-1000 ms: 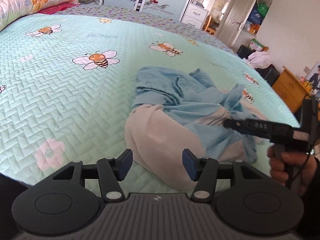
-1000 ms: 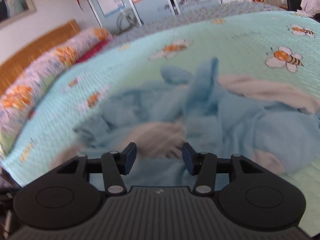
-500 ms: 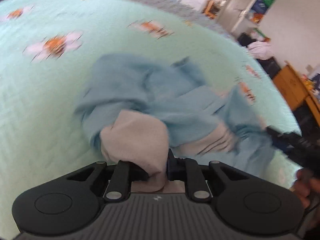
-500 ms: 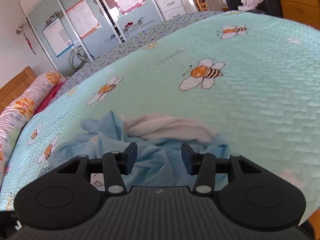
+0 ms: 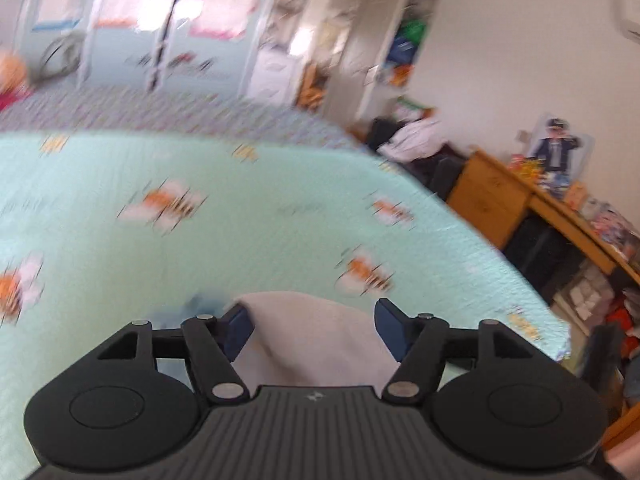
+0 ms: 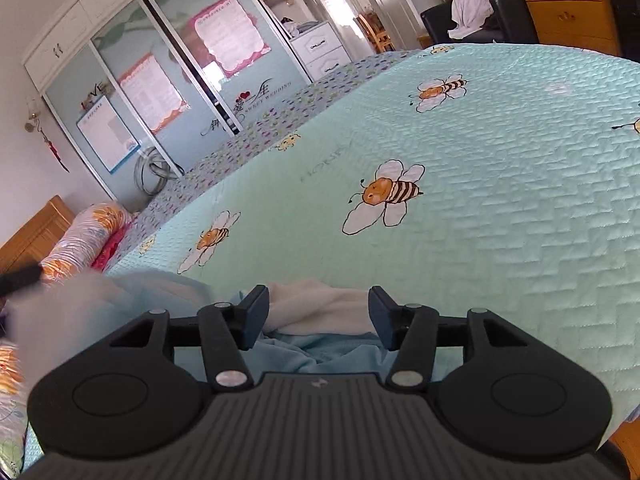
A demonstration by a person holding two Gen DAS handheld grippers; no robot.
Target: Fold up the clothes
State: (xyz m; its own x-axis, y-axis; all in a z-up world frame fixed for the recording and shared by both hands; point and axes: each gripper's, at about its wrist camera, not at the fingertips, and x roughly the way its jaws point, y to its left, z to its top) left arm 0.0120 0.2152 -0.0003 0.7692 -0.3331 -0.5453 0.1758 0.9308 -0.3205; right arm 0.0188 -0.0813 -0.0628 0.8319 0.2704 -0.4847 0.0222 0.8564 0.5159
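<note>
Clothes, a light blue garment [image 6: 320, 350] bunched with a cream-white one [image 6: 316, 306], lie crumpled on the bed at the bottom centre of the right wrist view. The white cloth sits between the spread fingers of the right tool [image 6: 314, 312], which stands wide open and grips nothing; whether its pads touch the cloth cannot be told. At the far left of that frame a blurred pale fold [image 6: 60, 312] rises beside a dark tool tip.

In the left wrist view, which is motion-blurred, a pale cream fabric [image 5: 316, 340] fills the gap between the fingers of the left tool [image 5: 312, 330]. That tool is also wide open, the cloth lying loose between its pads, not pinched. A scrap of blue [image 5: 200, 306] shows at lower left.

Under everything spreads a mint-green quilted bedspread [image 6: 500, 200] printed with cartoon bees. Beyond the bed, at upper left, stands a wardrobe [image 6: 160, 72] with sliding doors; at upper right, a wooden dresser [image 6: 568, 4].
</note>
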